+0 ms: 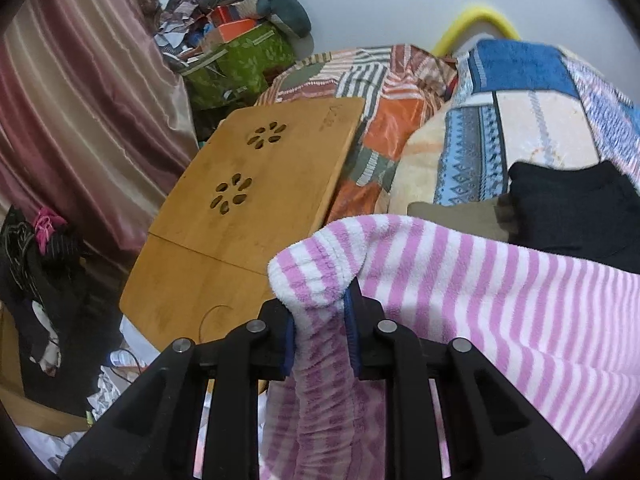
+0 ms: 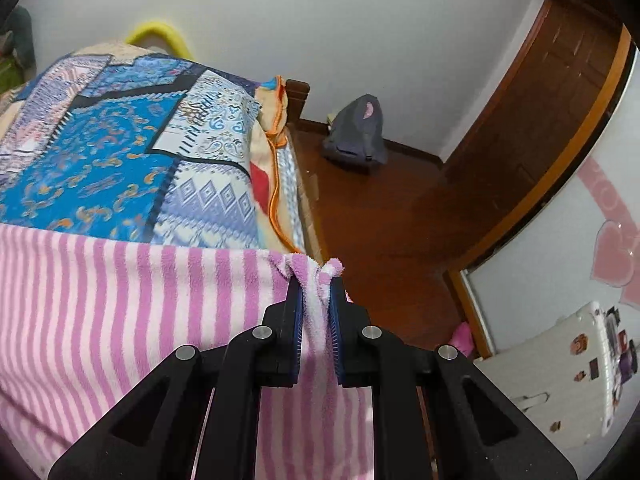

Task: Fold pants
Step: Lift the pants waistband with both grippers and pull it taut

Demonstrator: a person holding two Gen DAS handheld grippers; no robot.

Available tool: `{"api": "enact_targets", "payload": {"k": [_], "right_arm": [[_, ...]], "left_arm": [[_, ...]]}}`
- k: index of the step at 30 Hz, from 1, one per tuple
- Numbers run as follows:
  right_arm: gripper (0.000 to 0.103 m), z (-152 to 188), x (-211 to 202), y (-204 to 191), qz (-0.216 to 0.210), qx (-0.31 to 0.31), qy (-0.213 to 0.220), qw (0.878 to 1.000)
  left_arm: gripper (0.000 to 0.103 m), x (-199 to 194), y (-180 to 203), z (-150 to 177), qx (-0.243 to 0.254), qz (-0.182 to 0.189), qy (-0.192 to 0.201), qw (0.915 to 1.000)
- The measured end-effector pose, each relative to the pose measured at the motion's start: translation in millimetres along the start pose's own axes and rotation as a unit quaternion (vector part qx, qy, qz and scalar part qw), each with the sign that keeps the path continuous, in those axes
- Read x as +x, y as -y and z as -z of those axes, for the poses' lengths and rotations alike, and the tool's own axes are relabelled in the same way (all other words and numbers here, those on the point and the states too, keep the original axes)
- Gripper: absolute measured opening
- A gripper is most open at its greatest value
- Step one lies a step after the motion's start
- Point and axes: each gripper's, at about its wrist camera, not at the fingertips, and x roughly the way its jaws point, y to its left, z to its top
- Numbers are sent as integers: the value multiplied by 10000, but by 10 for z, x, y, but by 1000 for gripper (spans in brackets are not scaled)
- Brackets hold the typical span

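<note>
Closest to me, my left gripper point(image 1: 322, 312) is pinched on a bunched corner of the pants point(image 1: 460, 280), the blue pads pressing thick fleece that bulges above the fingertips and hangs down between the black fingers. My right gripper point(image 2: 316, 300) is likewise clamped on another corner of the pants point(image 2: 140, 300), a small tuft poking out past its tips.

The fabric is fluffy, with pink and white stripes running across it. It stretches as one broad sheet between my two grips, sagging a little in the middle, held up over the near edge of the bed.

Beyond the sheet I see a patchwork quilt point(image 2: 120, 152) in blue, orange and cream covering the bed, with a black garment point(image 1: 576, 208) lying on it just behind the pants. A wooden lap tray point(image 1: 248, 200) with flower-shaped cutouts sits to the left. Further right, a grey backpack point(image 2: 358, 132) rests on the dark wooden floor against the wall.
</note>
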Motion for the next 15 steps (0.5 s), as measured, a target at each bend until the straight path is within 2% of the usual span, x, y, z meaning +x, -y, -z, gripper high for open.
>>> {"api": "enact_targets", "payload": {"k": [7, 11, 13, 14, 15], "right_arm": [[11, -136, 267, -104, 74, 128, -142, 9998], [12, -143, 292, -225, 255, -124, -201, 9994], [20, -111, 169, -252, 264, -255, -127, 9992], [28, -97, 99, -258, 245, -294, -63, 9992], [38, -80, 7, -252, 216, -302, 13, 9993]], "left_arm": [[22, 348, 102, 82, -78, 132, -296, 9994], [26, 370, 174, 145, 34, 99, -367, 9993], [29, 322, 173, 167, 88, 153, -359, 9992], [38, 272, 160, 176, 87, 177, -349, 9992], [51, 222, 141, 183, 73, 218, -318, 9992]]}}
